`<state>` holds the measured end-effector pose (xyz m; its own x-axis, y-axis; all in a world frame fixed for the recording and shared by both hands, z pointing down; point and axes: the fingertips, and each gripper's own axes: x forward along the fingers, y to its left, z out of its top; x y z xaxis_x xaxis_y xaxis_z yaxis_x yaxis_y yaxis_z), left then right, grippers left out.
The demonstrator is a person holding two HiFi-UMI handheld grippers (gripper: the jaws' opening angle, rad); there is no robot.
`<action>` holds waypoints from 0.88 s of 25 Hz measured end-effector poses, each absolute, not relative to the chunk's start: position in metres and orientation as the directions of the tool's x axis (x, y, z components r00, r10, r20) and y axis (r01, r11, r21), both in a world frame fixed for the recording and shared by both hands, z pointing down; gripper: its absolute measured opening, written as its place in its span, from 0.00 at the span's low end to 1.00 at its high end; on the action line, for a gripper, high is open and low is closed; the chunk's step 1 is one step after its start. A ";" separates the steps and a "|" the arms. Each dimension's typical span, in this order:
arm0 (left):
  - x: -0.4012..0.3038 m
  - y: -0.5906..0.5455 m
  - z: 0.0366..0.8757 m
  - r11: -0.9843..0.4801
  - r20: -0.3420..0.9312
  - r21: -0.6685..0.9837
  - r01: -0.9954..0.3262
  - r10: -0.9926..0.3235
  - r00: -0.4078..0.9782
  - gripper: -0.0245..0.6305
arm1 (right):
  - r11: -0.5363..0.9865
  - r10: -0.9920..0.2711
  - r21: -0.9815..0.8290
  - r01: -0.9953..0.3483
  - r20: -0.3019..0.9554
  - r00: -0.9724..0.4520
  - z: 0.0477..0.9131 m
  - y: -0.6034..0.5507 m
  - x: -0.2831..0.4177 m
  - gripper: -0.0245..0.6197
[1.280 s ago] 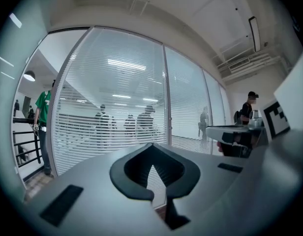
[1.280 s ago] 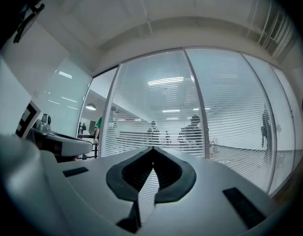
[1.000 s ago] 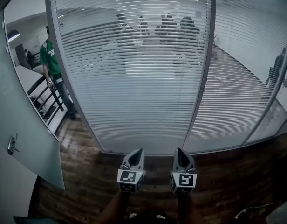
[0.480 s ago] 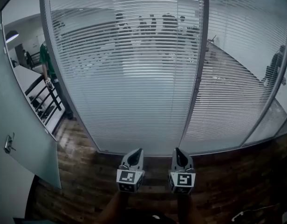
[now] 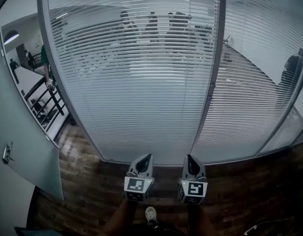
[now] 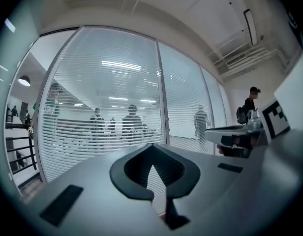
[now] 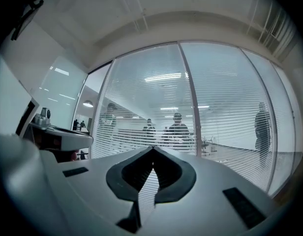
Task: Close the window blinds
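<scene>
Since the earlier frame, the person (image 5: 45,58) in green has been carried leftward, half hidden behind the window frame (image 5: 48,63), and a shoe (image 5: 150,214) has come into sight at the bottom. At far left a door (image 5: 23,132) is seen ajar. Ahead, behind the glass, the blinds (image 5: 141,82) are hung fully lowered, with slats tilted enough that figures are seen through them. Before the glass, the left gripper (image 5: 145,158) and right gripper (image 5: 190,158) are held side by side, each clenched on nothing.
</scene>
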<state>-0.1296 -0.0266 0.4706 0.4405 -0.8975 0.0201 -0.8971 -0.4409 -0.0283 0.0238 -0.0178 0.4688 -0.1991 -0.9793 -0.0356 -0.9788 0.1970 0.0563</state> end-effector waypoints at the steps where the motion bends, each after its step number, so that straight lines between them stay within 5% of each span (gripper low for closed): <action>1: -0.129 -0.034 0.472 -0.444 0.016 -0.024 -0.896 -0.896 0.444 0.03 | 0.193 -0.980 0.058 -0.979 -0.038 -0.196 0.468 -0.024 0.023 0.04; 22: -0.140 -0.184 0.503 -0.516 0.062 0.043 -0.855 -0.853 0.518 0.03 | 0.110 -0.994 0.102 -0.989 0.018 -0.108 0.477 -0.160 0.013 0.04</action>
<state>-0.1402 -0.1842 0.5029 0.5179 -0.8532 0.0623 -0.8554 -0.5161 0.0432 0.0134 -0.1601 0.4772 -0.1083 -0.9940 0.0180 -0.9888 0.1095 0.1017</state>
